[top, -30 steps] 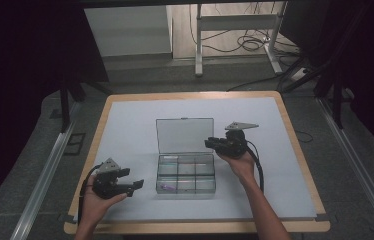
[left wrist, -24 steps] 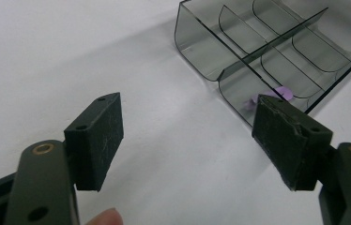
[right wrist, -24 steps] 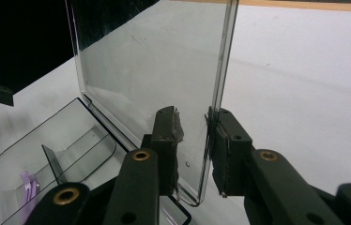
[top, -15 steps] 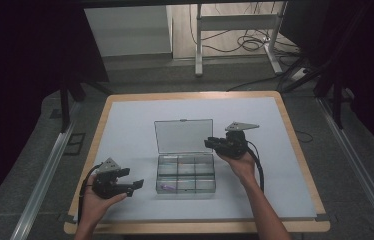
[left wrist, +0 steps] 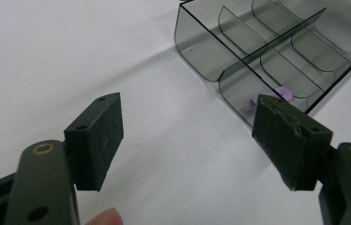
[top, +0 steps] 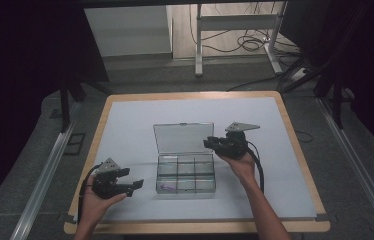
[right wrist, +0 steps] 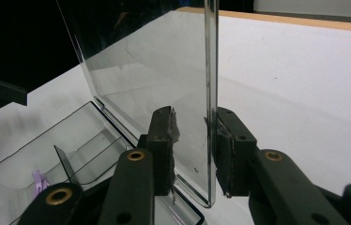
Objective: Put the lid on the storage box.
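**boxfan:** Since the lid (top: 183,137) of that clear box (top: 185,173) was standing straight up, I figured the right gripper (top: 214,145) was there to hold it open. In the right gripper view the lid's edge (right wrist: 209,98) sat between the two jaws, one pad on each side. The far pad looked right up against the plastic, but the near one had a visible gap, and the jaws had just been easing apart. So more like letting go than clamping.

**tinkerer_jo:** Agreed, looked loose to me too. Lid probably stays up on its hinge anyway. What about the other hand?

**boxfan:** Left gripper (top: 131,187) was parked low on the worktop (top: 125,125), just beside the box's near left corner, jaws spread wide with nothing in them. Its own view pointed across the white surface at the compartments (left wrist: 277,51), and a small purple thing (left wrist: 277,93) lay in the nearest one.

**tinkerer_jo:** So it was lined up for that purple piece?

**boxfan:** My guess, yeah. Box sat mid-worktop, between the two hands, so either could reach in once the lid was out of the way. Couldn't tell what the purple thing actually was, too small.
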